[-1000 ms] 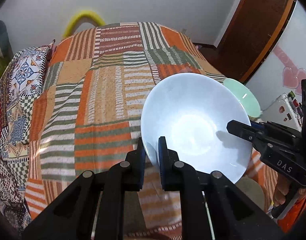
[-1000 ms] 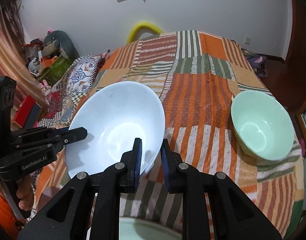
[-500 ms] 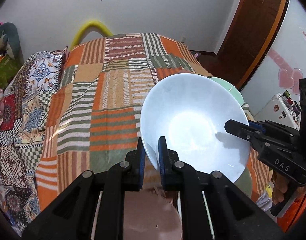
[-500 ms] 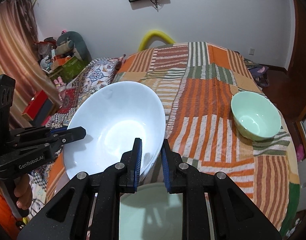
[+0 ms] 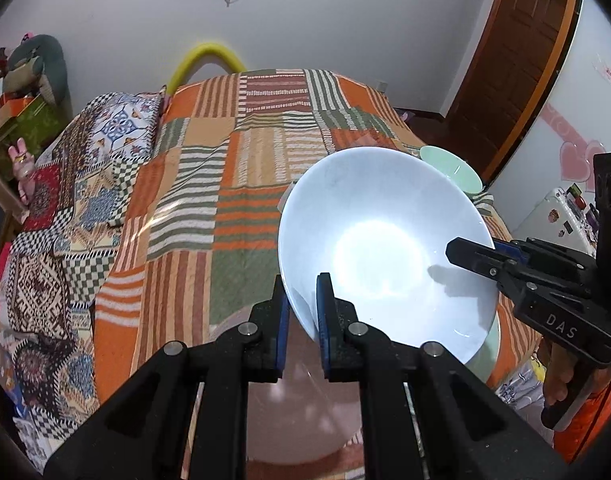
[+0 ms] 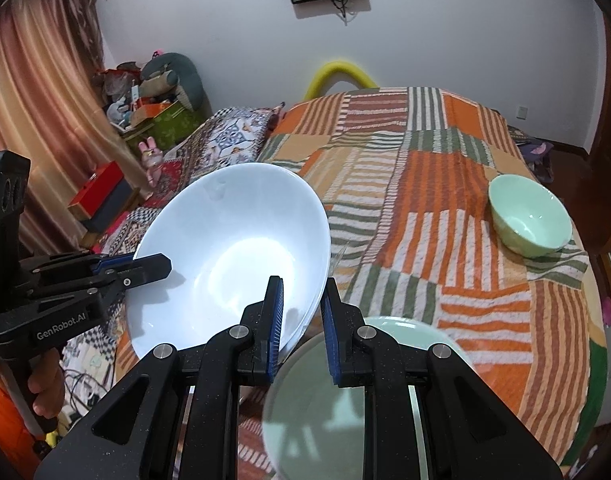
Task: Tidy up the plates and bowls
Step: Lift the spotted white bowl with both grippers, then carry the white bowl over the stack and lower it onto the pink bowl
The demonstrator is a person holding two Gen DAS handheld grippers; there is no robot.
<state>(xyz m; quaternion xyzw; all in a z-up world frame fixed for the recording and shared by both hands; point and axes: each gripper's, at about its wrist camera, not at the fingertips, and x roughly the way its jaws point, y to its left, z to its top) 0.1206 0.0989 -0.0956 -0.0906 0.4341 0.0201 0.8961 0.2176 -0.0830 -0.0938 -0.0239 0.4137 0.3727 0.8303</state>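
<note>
A large white bowl point(image 5: 385, 252) hangs tilted above the near end of the bed, held at two opposite sides of its rim. My left gripper point(image 5: 303, 308) is shut on the near-left rim. My right gripper point(image 6: 303, 308) is shut on the other side and shows in the left wrist view as a black finger point(image 5: 469, 256) over the rim. A small mint green bowl point(image 6: 529, 216) stands upright on the quilt at the right. Below the grippers lie a pink plate point(image 5: 301, 408) and a pale green plate point(image 6: 345, 392).
The bed carries an orange, green and white striped patchwork quilt point(image 5: 209, 208), with a patterned pillow point(image 5: 117, 128) at the left. A yellow foam arch point(image 5: 205, 60) stands at the headboard. Boxes and soft toys point(image 6: 157, 100) crowd the left, and a wooden door point(image 5: 517, 60) is at the right.
Both grippers have drawn back from the bed and risen a little with the white bowl between them. The mint bowl now looks farther off, and the pink and pale green plates have come into view below.
</note>
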